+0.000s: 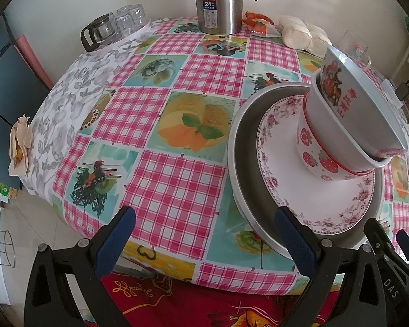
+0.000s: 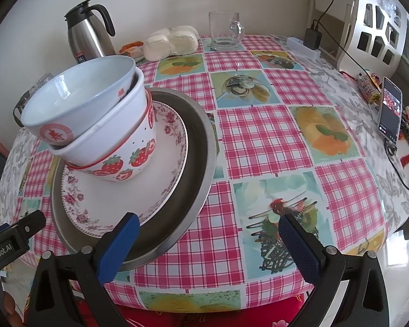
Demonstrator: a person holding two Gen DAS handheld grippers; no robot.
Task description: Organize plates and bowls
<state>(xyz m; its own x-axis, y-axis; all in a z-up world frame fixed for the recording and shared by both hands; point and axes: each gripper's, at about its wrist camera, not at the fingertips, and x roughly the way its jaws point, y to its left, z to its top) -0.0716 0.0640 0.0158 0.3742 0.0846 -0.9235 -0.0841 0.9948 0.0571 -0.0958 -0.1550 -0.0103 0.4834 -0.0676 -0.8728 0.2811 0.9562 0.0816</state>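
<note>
A metal pan (image 1: 241,163) (image 2: 201,141) holds a floral plate (image 1: 286,179) (image 2: 114,204). On the plate stands a strawberry bowl (image 1: 313,152) (image 2: 122,163), with a white bowl (image 1: 338,125) (image 2: 103,133) nested in it and a pale blue bowl (image 1: 368,95) (image 2: 76,95) tilted on top. My left gripper (image 1: 204,234) is open and empty, left of the pan at the table's near edge. My right gripper (image 2: 208,242) is open and empty, its left finger over the pan's near rim. The right gripper shows in the left wrist view (image 1: 390,239).
On the checked tablecloth (image 1: 177,185) stand a steel thermos (image 1: 218,2) (image 2: 88,32), a glass pot and glasses (image 1: 114,27), wrapped buns (image 2: 171,42), a glass mug (image 2: 225,31), a charger and power strip (image 2: 308,43) and a phone (image 2: 390,109).
</note>
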